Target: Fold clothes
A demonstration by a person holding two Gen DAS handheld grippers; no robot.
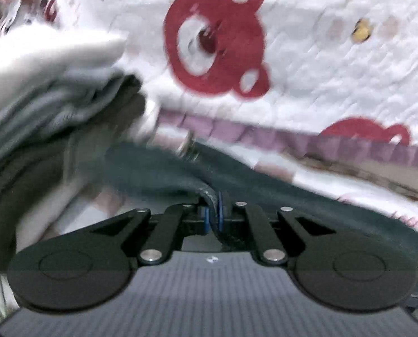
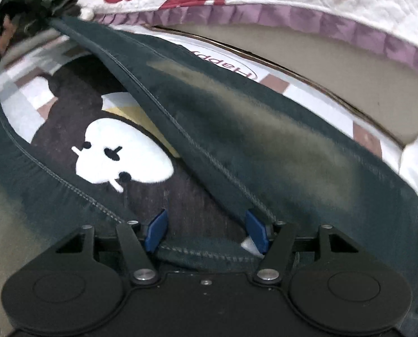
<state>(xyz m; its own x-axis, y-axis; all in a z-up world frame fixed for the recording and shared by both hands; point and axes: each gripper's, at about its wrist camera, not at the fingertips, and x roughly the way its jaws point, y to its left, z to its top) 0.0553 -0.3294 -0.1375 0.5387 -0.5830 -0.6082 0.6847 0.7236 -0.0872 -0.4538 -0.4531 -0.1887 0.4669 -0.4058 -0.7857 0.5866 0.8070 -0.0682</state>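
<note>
Fold barely begun; dark jeans (image 2: pixel 265 140) sprawl unfolded below bear quilt (image 1: pixel 321 56); left gripper (image 1: pixel 213 213) clamped on jeans edge; right gripper (image 2: pixel 206 230) gaping, nothing pinched; folded stack (image 1: pixel 40 90) left of quilt.

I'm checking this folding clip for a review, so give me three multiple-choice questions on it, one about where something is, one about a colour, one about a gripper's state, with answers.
1. Where does the dark jeans fabric sit relative to the left hand-held gripper?
A. Between its pads
B. Far off on the quilt
C. Nowhere in view

2. What colour are the bear heads on the white quilt?
A. Green
B. Red
C. Black

3. How does the right hand-held gripper stand?
A. Shut on a sock
B. Shut on nothing
C. Open

Answers: 1 A, a denim edge is pinched between the blue pads. 2 B, the big bear print is red. 3 C, its blue pads stand wide apart over the jeans.
</note>
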